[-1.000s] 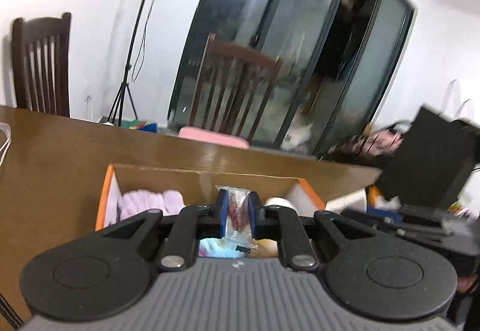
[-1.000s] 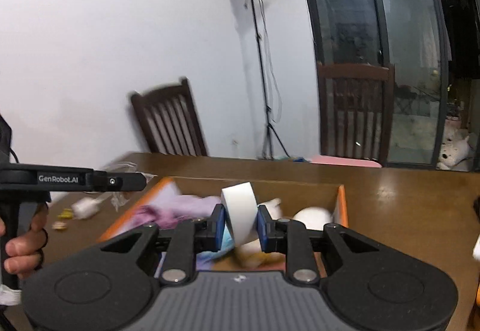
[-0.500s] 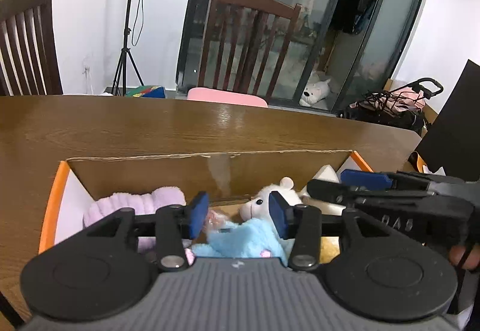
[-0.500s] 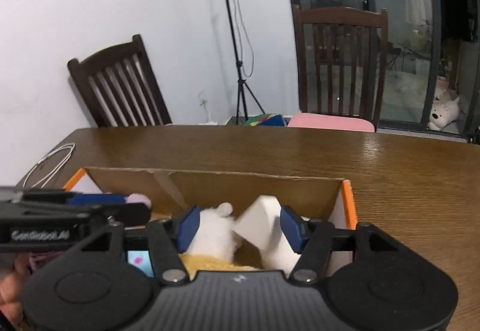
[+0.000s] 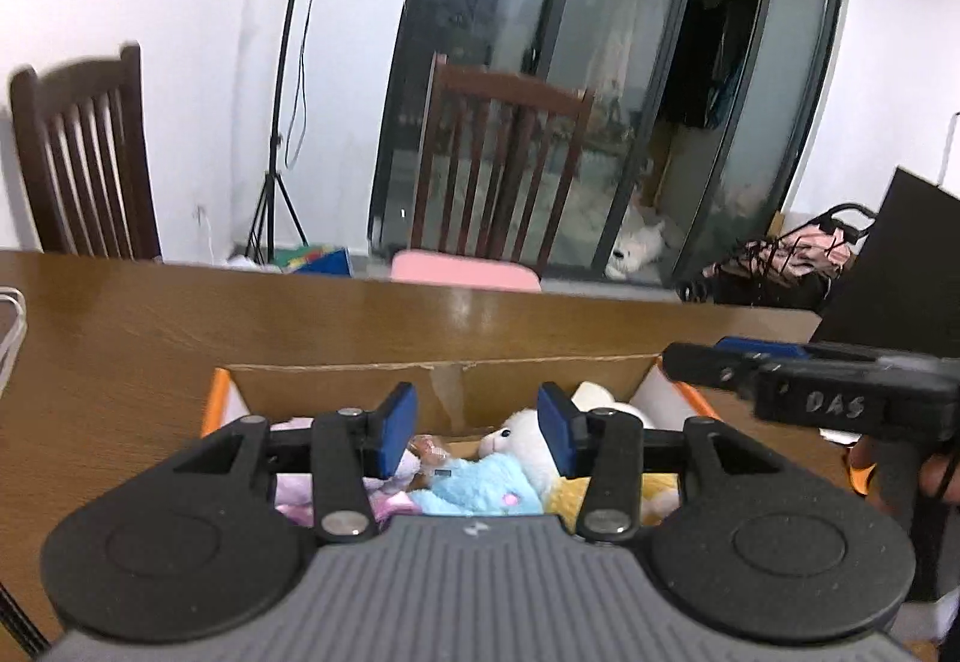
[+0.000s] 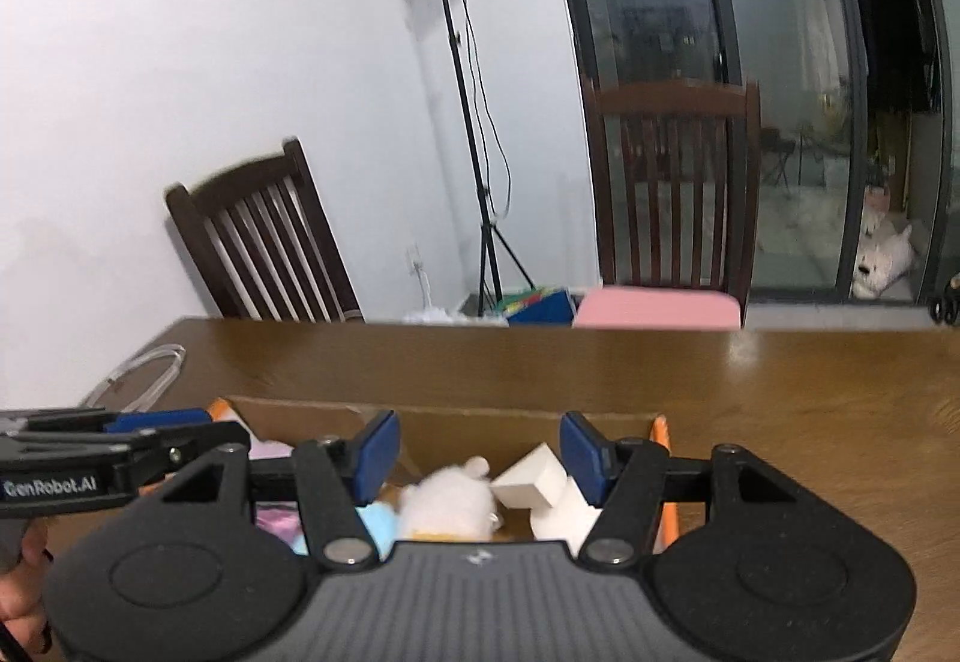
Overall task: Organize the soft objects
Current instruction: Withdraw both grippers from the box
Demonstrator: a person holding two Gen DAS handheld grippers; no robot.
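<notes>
An orange-edged cardboard box (image 5: 456, 383) sits on the wooden table and holds soft things: a white plush animal (image 5: 525, 437), a light blue plush (image 5: 480, 488), a pink fluffy cloth (image 5: 291, 485), a small clear packet (image 5: 429, 449) and a white foam block (image 6: 531, 482). My left gripper (image 5: 477, 431) is open and empty above the box's middle. My right gripper (image 6: 480, 458) is open and empty above the white plush (image 6: 450, 500) and the foam block. Each gripper shows at the edge of the other's view.
The wooden table (image 6: 810, 380) stretches beyond the box. A white cable (image 6: 138, 371) lies at its left. Two dark wooden chairs (image 6: 264, 236) stand behind, one with a pink cushion (image 6: 657, 308). A light stand (image 6: 468, 122) and glass doors are behind.
Both grippers opened. The left let go of the clear packet and the right let go of the white foam piece; both now lie in the box. Both grippers have since lifted slightly.
</notes>
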